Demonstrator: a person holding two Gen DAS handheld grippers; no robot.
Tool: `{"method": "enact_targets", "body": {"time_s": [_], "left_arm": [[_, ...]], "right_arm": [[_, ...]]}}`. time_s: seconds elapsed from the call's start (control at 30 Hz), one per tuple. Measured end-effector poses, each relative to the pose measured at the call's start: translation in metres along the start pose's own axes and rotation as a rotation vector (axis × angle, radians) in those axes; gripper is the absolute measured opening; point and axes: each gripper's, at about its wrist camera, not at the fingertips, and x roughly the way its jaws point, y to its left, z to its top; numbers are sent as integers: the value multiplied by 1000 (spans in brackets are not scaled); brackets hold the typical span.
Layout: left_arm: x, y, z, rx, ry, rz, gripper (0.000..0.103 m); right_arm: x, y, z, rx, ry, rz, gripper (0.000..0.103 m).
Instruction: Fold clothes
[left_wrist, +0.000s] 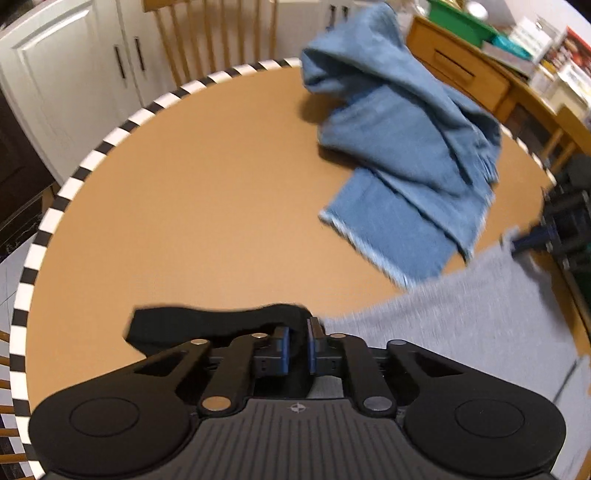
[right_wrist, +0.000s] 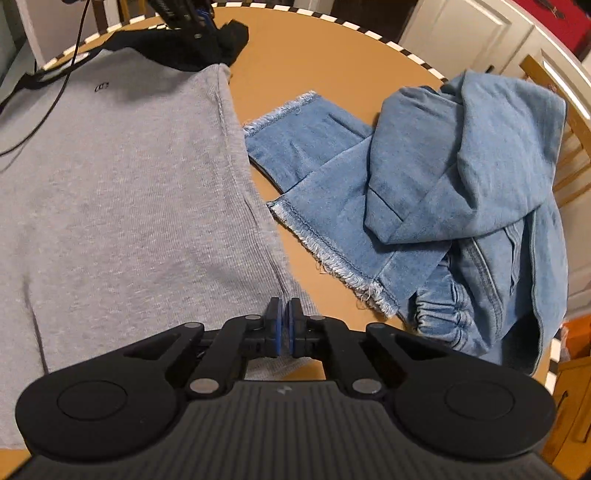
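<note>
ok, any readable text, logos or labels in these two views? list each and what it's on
No legible words or numbers in either view.
Gray shirt: small dark chest mark, too small to read.
Left hand-held gripper: small emblem on its body, a symbol, no letters.
Right hand-held gripper: small emblem on its body, no letters.
Boxes and printed packs on the wooden sideboard: print too blurred to read.
Jeans: no label visible.

Round brown table (right_wrist: 325, 55) w/ checkered rim, grey top (right_wrist: 122, 192), crumpled jeans (right_wrist: 461, 184)
</note>
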Motion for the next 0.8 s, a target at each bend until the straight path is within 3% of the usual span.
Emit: {"method": "enact_targets", "body": {"time_s": [0.1, 0.23, 0.47, 0.5, 0.53, 0.6, 0.67, 0.73, 0.8], "left_arm": [[-4, 6, 14, -45, -40, 17, 6], [0, 10, 26, -73, -26, 44, 6], [-10, 20, 31, -131, -126, 69, 13], [-13, 22, 32, -142, -139, 76, 19], [-17, 23, 32, -154, -152, 84, 35], [-23, 25, 32, -176, -178, 99, 60], [-30, 26, 30, -154, -177, 103, 63], [-33, 23, 23, -64, -115, 114, 73], [-31, 18, 15, 41, -55, 115, 72]], "right_arm": [[-1, -11, 3, 53, -9, 14, 3], [-12, -22, 7, 106, -43, 26, 3], [-8, -47, 1, 295, -39, 78, 4], [-8, -48, 1, 317, -29, 83, 4], [-7, -46, 0, 304, -21, 64, 7], [-7, -36, -1, 237, -6, -2, 19], [-10, -27, -3, 168, -2, -70, 58], [-18, -20, -6, 101, -24, -127, 61], [-24, -17, -9, 87, -39, -139, 68]]}}
